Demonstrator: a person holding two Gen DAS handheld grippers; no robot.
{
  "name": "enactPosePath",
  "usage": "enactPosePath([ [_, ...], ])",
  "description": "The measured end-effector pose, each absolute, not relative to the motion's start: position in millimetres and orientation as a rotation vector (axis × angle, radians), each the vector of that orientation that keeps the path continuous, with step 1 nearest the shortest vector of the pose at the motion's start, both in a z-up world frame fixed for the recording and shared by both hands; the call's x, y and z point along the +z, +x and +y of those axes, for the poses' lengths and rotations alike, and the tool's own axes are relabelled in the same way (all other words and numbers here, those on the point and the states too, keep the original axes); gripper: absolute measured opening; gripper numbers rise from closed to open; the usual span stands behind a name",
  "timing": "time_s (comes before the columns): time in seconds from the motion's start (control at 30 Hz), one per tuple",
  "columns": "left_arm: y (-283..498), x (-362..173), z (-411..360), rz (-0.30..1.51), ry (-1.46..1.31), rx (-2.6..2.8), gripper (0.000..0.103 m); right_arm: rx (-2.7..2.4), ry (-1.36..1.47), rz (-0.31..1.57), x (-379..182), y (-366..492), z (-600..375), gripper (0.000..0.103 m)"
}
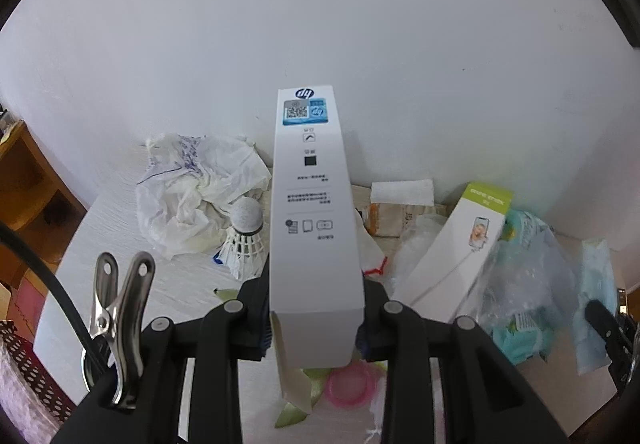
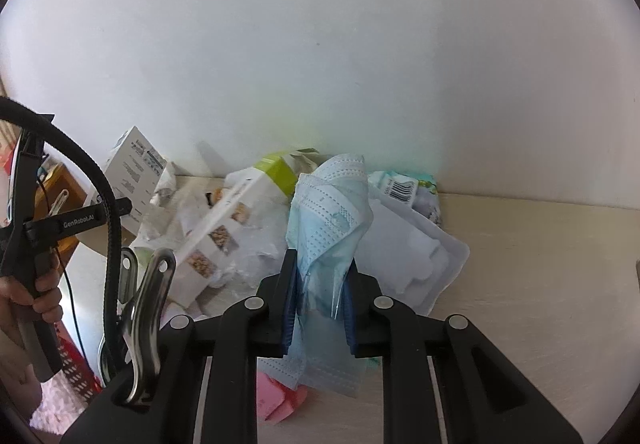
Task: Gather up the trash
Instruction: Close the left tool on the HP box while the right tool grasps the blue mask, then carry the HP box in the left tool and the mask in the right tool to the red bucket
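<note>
Two grips: the left gripper (image 1: 316,318) clamps a white box (image 1: 314,212) at centre frame, the right gripper (image 2: 318,300) pinches a blue mask (image 2: 330,216). Around them, crumpled paper (image 1: 192,188), a shuttlecock (image 1: 244,240) and a green-topped box (image 1: 456,252) litter the pale table (image 1: 160,276) against a white wall (image 1: 320,24). Only the right view shows a hand (image 2: 28,296), lower left.

White box (image 1: 316,228): round blue hp logo, upside down, above QR sticker; remaining print illegible. Black gripper bar (image 2: 76,225): "GenRobot.AI". Teal packet (image 2: 404,188): barcode, digits unreadable.
</note>
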State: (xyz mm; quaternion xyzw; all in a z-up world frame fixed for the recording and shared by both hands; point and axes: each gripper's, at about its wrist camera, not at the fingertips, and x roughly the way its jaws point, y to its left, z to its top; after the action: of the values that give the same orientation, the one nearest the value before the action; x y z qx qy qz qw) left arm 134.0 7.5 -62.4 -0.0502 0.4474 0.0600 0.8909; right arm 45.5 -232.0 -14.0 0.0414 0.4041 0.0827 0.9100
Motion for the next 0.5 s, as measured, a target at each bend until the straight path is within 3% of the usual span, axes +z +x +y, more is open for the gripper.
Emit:
enactPosePath([
  [0.5,83.0,-38.7,9.8,0.922,-0.101,0.137,0.032,0.193,0.077,0.818,-7.0,22.5,-214.2,0.020],
])
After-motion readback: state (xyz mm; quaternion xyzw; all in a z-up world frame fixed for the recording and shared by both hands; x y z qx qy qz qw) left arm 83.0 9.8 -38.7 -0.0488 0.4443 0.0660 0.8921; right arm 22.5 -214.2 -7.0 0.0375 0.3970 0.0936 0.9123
